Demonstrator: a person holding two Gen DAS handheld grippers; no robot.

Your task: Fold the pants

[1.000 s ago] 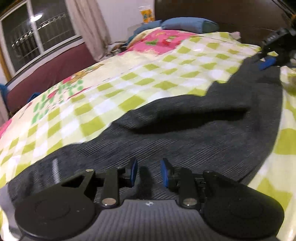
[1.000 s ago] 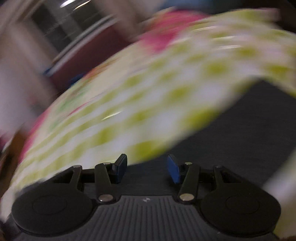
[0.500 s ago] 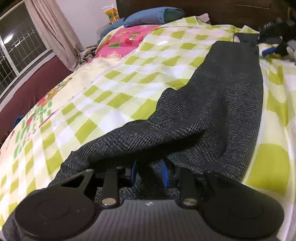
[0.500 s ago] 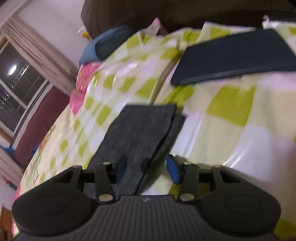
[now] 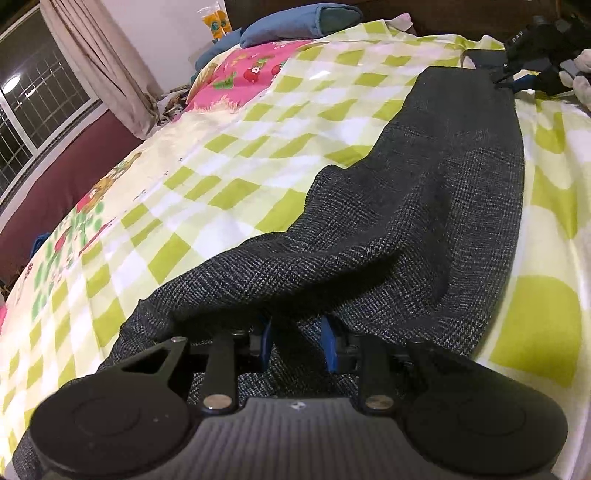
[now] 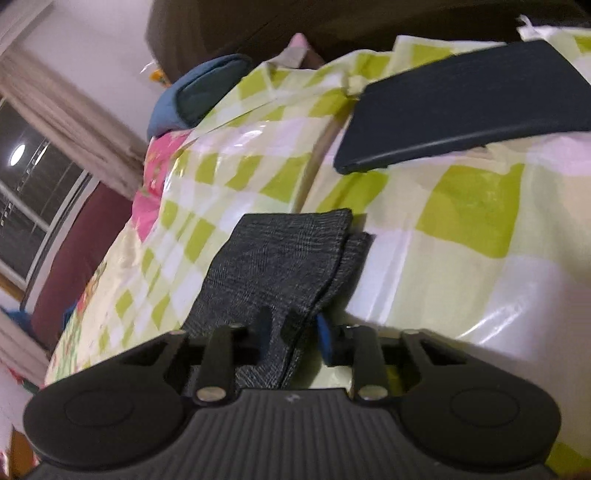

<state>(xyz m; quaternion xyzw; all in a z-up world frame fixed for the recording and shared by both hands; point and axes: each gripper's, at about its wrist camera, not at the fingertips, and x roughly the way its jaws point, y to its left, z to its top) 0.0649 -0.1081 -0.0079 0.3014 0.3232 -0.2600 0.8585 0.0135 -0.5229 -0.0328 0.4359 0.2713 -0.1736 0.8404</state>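
Dark grey checked pants (image 5: 424, 206) lie stretched along the green-checked bedspread (image 5: 221, 166). My left gripper (image 5: 297, 341) is at their near end, its blue pads shut on a raised fold of the cloth that drapes over the fingers. At the far end, the right gripper (image 5: 517, 79) sits at the leg hems, held by a white-gloved hand (image 5: 581, 79). In the right wrist view, the hem end of the pants (image 6: 280, 254) runs between the jaws of my right gripper (image 6: 293, 332). Those jaws are closing and the pads press on the doubled cloth.
A flat dark blue folded item (image 6: 461, 107) lies on the bedspread (image 6: 472, 206) beyond the hems. A blue pillow (image 5: 306, 18) rests against the dark headboard (image 6: 369, 22). A window (image 5: 33, 96) and curtain (image 5: 96, 62) stand left of the bed.
The right gripper swung to the hem end of the pants and narrowed its jaws onto the cloth. The left gripper shifted along the bed, and the cloth now bunches over its fingers.
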